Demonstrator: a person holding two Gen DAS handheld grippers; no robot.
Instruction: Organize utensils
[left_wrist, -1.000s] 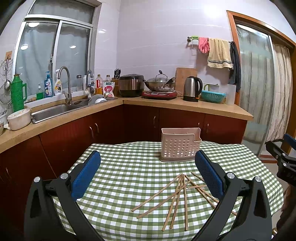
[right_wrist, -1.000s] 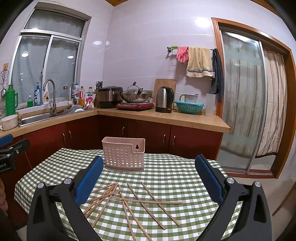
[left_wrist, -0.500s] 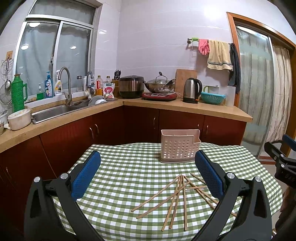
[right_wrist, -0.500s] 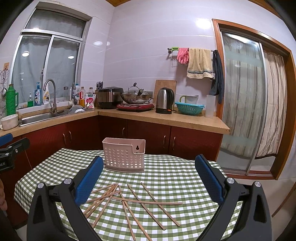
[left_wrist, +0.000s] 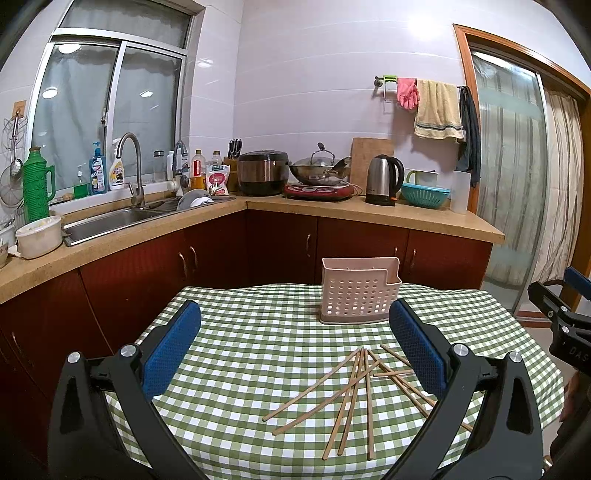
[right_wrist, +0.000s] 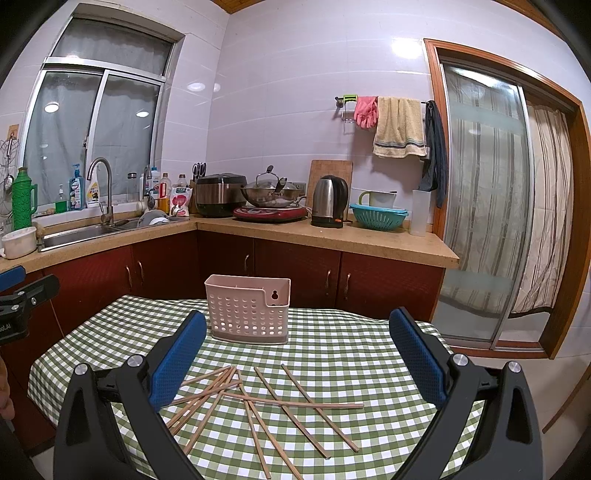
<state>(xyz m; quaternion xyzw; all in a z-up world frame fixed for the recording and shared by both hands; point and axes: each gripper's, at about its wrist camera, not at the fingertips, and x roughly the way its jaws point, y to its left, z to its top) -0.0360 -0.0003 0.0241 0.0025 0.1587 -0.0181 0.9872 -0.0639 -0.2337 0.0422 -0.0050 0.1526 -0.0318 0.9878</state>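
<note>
Both the left gripper (left_wrist: 295, 339) and the right gripper (right_wrist: 297, 343) were spread wide, empty, above scattered chopsticks (right_wrist: 258, 402) near the perforated holder (right_wrist: 247, 314).

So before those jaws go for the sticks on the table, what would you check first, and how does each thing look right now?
1. Left gripper open and holding nothing: ok.
2. Right gripper open and holding nothing: ok.
3. Chopsticks in plain sight on the checked tablecloth: ok.
4. Chopsticks lying apart for an easy single pick: not ok, several cross and overlap.
5. Pink holder upright behind the pile: ok.
6. Holder free inside: cannot tell, the interior is mostly hidden.
</note>
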